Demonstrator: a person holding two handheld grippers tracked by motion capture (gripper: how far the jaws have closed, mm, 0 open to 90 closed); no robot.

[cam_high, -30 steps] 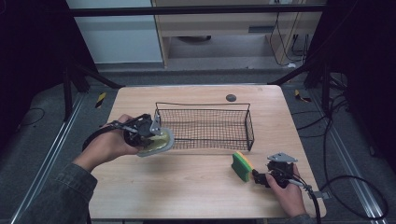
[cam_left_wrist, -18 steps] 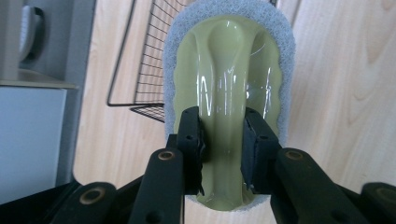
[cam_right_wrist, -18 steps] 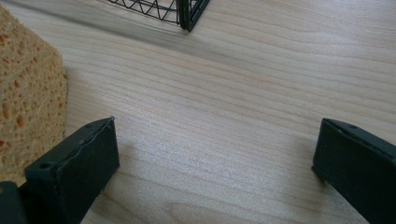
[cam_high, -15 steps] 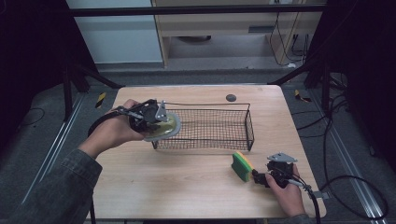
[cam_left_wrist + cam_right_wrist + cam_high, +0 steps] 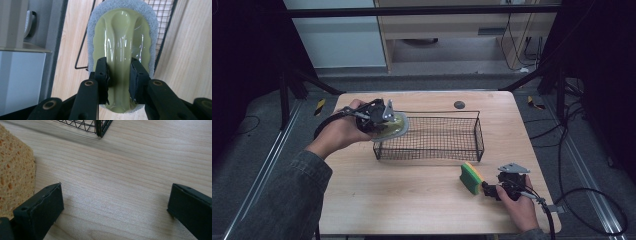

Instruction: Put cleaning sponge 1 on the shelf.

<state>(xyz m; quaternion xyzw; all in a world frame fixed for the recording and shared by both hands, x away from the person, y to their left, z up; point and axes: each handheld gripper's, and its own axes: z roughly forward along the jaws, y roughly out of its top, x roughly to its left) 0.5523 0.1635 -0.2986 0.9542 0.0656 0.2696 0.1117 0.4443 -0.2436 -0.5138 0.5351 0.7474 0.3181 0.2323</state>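
Note:
My left gripper (image 5: 384, 120) is shut on the raised handle of a pale green scrubber with a white pad (image 5: 393, 126), held in the air over the left end of the black wire basket (image 5: 479, 135). Its jaws clamp the glossy green grip of the scrubber (image 5: 122, 42) from both sides. A yellow and green sponge (image 5: 471, 177) stands on edge on the wooden table (image 5: 412, 200) at the front right. My right gripper (image 5: 488, 189) rests low on the table just right of that sponge (image 5: 15, 172), jaws wide apart with bare wood between them.
A small dark round object (image 5: 459, 104) lies on the table behind the basket. A corner of the basket (image 5: 100, 127) sits ahead of my right gripper. Dark floor, cables and metal frame legs surround the table.
My left hand has carried the scrubber up and to the right, from beside the basket's left end to over its rim. The right hand and the sponge stayed put.

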